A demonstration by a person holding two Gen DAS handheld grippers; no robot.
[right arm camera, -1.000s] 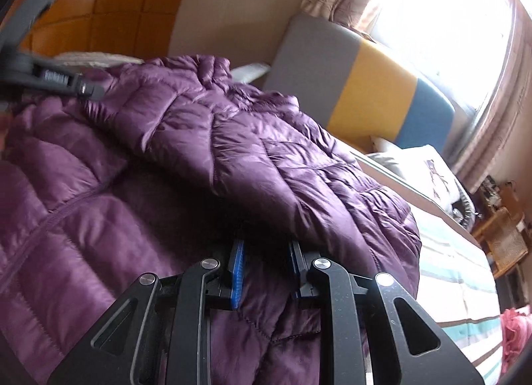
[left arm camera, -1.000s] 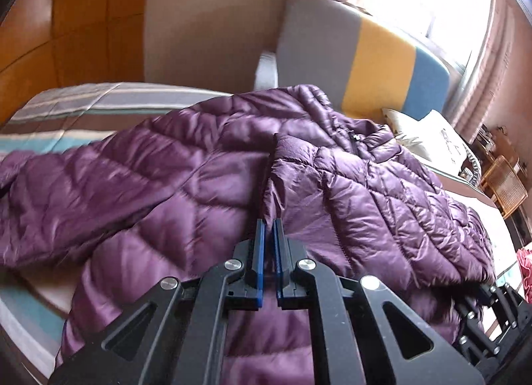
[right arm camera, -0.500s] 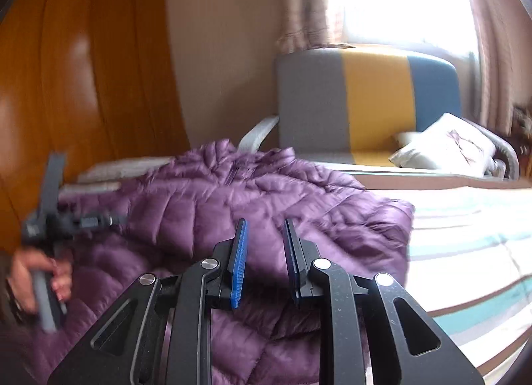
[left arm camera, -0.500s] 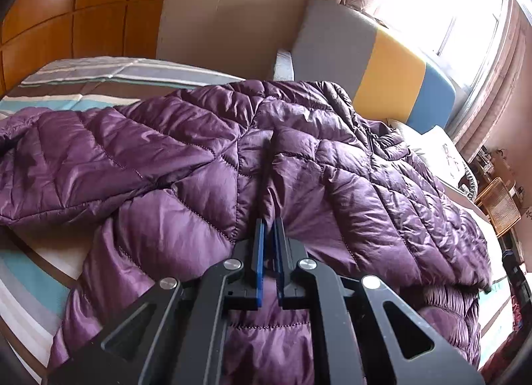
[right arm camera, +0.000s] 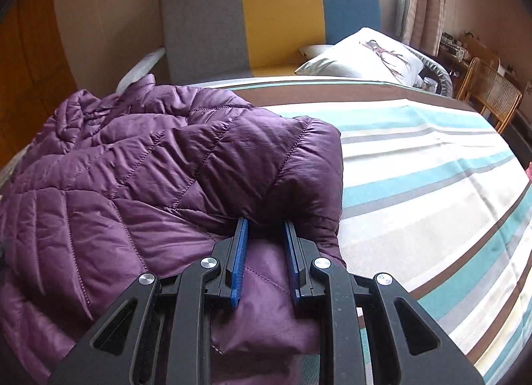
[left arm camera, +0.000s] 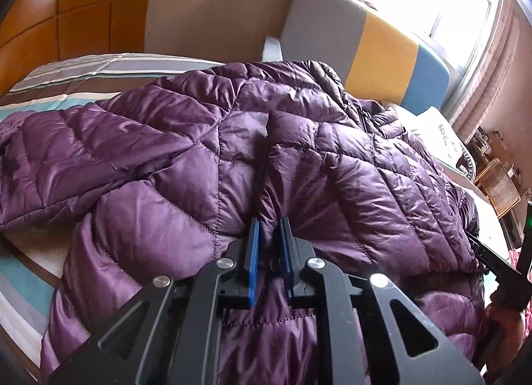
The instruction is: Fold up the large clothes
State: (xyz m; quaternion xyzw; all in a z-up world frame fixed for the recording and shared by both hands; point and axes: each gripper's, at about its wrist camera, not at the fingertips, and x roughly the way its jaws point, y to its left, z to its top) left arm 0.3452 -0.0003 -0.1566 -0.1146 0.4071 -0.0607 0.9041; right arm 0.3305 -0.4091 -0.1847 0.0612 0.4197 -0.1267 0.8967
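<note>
- Blue-padded left gripper [left arm camera: 269, 235]: jaws opening, a ridge of purple puffer jacket [left arm camera: 206, 152] between them, pads look to be easing off the cloth
- right gripper [right arm camera: 264, 235]: jaws partly apart, clamped on a thick folded edge of the jacket, padding bulges between the pads
- jacket lies on the striped bedspread [right arm camera: 415, 185], bulk heaped toward the padded headboard [right arm camera: 276, 19]; right-wrist view shows its folded edge ending partway across the bed, bare stripes beyond
- handling, my read: light, soft, springy down fill; shiny shell likely slippery, so pinch hems or quilted seams, not the puffed panels
- long axis seems to run across the bed, one end out left in the left-wrist view; collar direction unclear
</note>
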